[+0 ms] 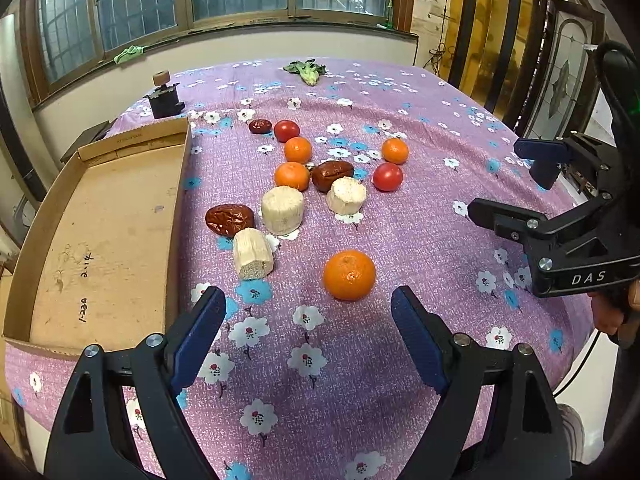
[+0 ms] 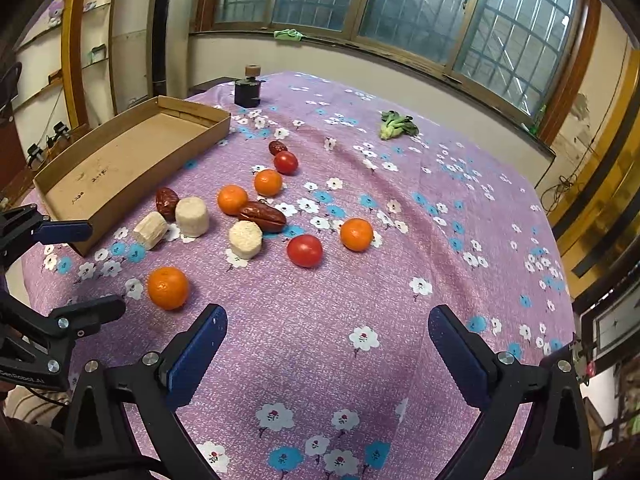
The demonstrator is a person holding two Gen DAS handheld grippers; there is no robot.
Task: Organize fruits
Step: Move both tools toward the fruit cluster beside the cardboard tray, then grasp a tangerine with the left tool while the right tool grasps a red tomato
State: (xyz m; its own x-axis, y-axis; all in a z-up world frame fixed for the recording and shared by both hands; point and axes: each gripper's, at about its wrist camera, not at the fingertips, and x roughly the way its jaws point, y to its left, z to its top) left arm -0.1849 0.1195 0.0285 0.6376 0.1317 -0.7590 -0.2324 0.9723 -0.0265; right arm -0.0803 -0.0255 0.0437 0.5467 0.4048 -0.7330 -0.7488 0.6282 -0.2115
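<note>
Fruit lies scattered on a purple flowered cloth. The nearest orange [image 1: 349, 275] [image 2: 167, 287] sits just ahead of my left gripper [image 1: 308, 308], which stands open and empty. Farther off lie several more oranges [image 1: 292, 176], two red tomatoes [image 1: 387, 176] [image 2: 304, 250], three dark red dates [image 1: 229, 219] [image 2: 262, 215] and three pale cut cylinders [image 1: 282, 210] [image 2: 245, 239]. My right gripper [image 2: 327, 334] is open and empty over bare cloth, right of the near orange. It also shows at the right of the left wrist view, as the right gripper [image 1: 516, 178].
An empty cardboard tray [image 1: 108, 220] [image 2: 132, 160] lies along the table's left side. A small black device [image 1: 163, 98] [image 2: 248, 88] stands behind it. A green leafy vegetable [image 1: 306, 70] [image 2: 396, 125] lies at the far edge. Windows and a wall are beyond.
</note>
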